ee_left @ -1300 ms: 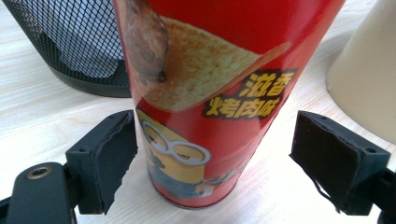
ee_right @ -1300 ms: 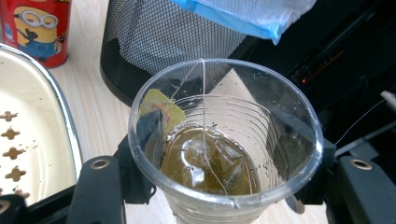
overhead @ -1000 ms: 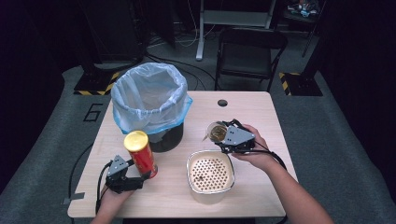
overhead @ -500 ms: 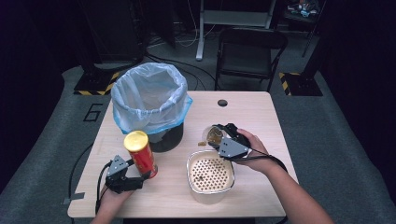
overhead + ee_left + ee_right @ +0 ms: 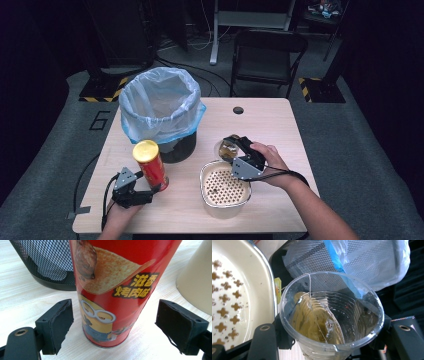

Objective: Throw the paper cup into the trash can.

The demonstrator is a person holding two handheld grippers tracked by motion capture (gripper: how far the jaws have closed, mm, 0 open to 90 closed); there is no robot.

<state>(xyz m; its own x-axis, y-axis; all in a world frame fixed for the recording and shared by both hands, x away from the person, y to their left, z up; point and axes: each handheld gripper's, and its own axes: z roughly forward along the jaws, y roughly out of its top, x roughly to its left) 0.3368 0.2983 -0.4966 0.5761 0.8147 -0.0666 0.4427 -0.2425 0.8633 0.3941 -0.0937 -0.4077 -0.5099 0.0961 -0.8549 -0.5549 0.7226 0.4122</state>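
Clear plastic cup (image 5: 332, 315): clamped at its sides by the right tool (image 5: 243, 158), tilted, a wet tea bag and a little liquid inside, held over the far rim of the cream strainer bowl (image 5: 223, 184)
Right tool: clenched on the cup, jaws pressed against both walls
Left tool (image 5: 134, 194): released, jaws spread either side of the red chip can (image 5: 117, 287) without touching it
Red chip can: upright on the wooden counter (image 5: 265, 120), just beside the mesh bin (image 5: 161, 112) with its blue liner
Strainer bowl: on the counter near the front edge, between the can and the person's right hand
Risk: the thin cup may buckle under the squeeze, or the tea bag may slide past the bowl's rim onto the counter if the tilt grows while the cup sits this near the edge
Change: against a second ago, the cup has come closer to the bowl and tipped further; the can and left tool have stayed put
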